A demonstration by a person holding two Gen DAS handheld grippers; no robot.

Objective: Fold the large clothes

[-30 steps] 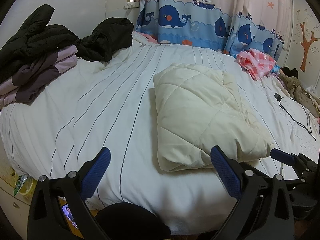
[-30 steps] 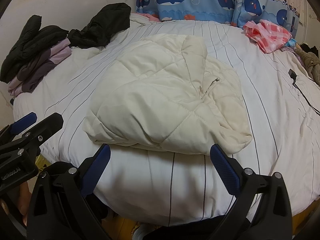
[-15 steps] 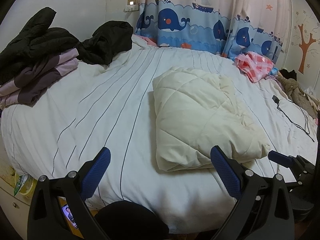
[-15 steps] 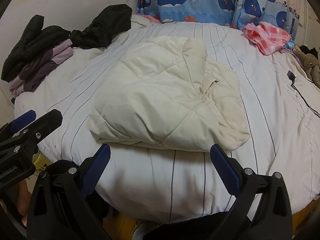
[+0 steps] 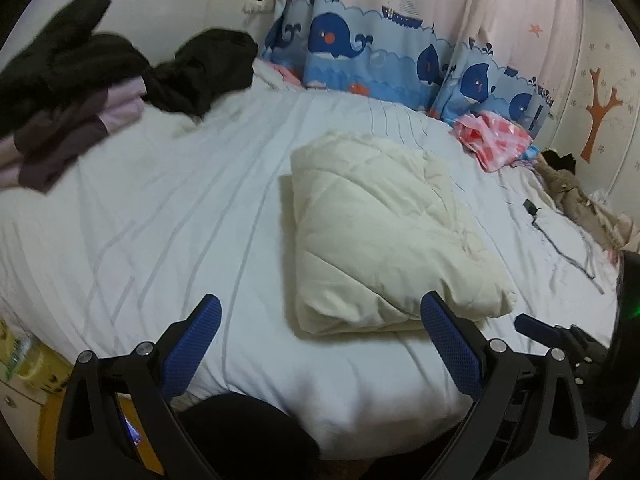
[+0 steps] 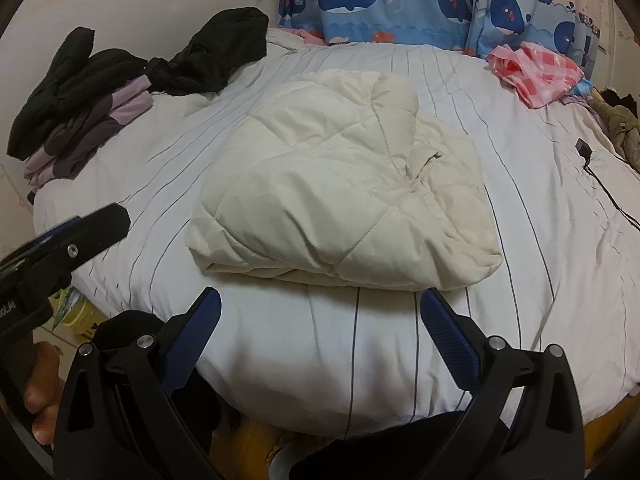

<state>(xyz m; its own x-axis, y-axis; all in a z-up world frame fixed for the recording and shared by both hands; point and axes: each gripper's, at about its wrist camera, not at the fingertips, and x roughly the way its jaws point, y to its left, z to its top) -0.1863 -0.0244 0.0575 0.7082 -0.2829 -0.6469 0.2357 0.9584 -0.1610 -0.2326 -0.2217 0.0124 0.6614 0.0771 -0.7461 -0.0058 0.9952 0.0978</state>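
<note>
Far left: a heap of dark and lilac clothes (image 6: pixel 80 120) piled at the bed's left edge, with a black jacket (image 6: pixel 216 52) slumped just beside it, up near the wall. Plenty of bare striped sheet (image 5: pixel 160 208) between that heap and the middle, nothing lying on it.

Dead centre: the cream quilted coat (image 6: pixel 344 200), folded into a chunky rectangle, left side straight and neat, near-right corner puffier and rumpled. Sits a bit back from the front edge of the mattress, so a strip of sheet stays free in front of it.

Left gripper (image 5: pixel 320 344) hanging off the front edge of the bed, fingers spread wide, gripping nothing, right finger just short of the coat's near edge. Right gripper (image 6: pixel 320 340) same deal: splayed apart, empty, lined up with the coat's front fold, not touching.

Further right: more free sheet, then a pink checked cloth (image 6: pixel 536 72) by the whale curtain (image 6: pixel 400 0), and a black charger with cable (image 6: pixel 600 176) trailing toward the right edge, near a tan garment (image 5: pixel 580 200).
</note>
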